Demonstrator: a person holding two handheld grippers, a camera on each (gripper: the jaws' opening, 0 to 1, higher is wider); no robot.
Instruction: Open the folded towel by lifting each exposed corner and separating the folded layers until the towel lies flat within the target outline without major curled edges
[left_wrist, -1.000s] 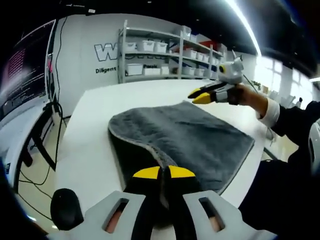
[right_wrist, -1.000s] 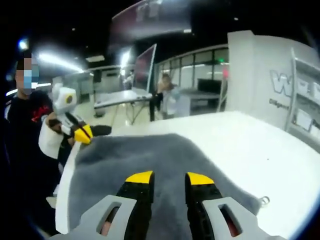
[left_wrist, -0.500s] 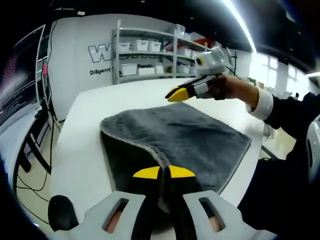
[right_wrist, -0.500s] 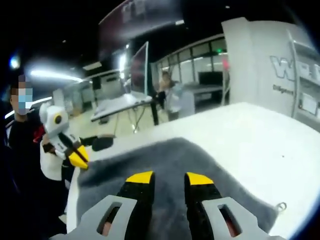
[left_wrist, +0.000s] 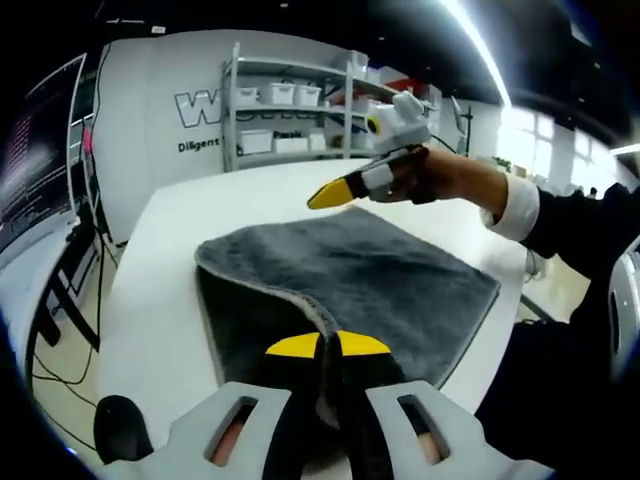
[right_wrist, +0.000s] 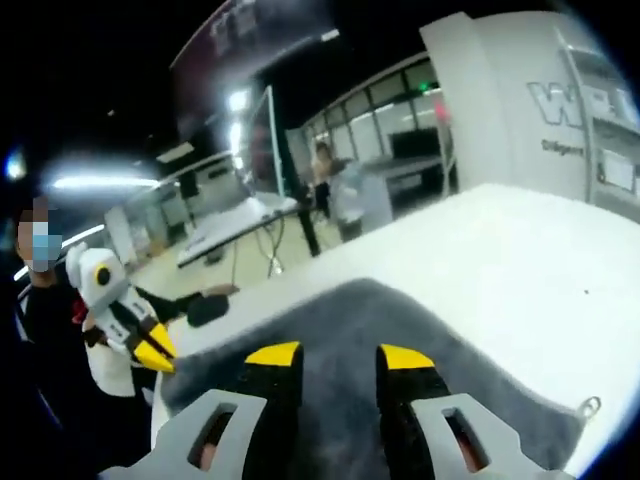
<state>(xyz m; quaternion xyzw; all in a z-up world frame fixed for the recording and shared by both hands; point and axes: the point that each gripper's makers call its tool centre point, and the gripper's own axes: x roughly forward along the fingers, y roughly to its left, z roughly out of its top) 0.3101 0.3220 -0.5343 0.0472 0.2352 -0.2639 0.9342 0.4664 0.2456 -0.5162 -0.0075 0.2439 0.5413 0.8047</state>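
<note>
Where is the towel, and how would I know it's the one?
Look at the big white table in front of the metal shelves. The towel lies on it, grey and fluffy, with one near corner pinched by the left hand-held gripper. It is the only soft, dark thing on that white top.

I see my left gripper (left_wrist: 327, 348) and right gripper (right_wrist: 340, 358) with grey bodies and yellow-tipped black jaws, my dark sleeve (left_wrist: 575, 225) ending in a white cuff (left_wrist: 508, 207).
</note>
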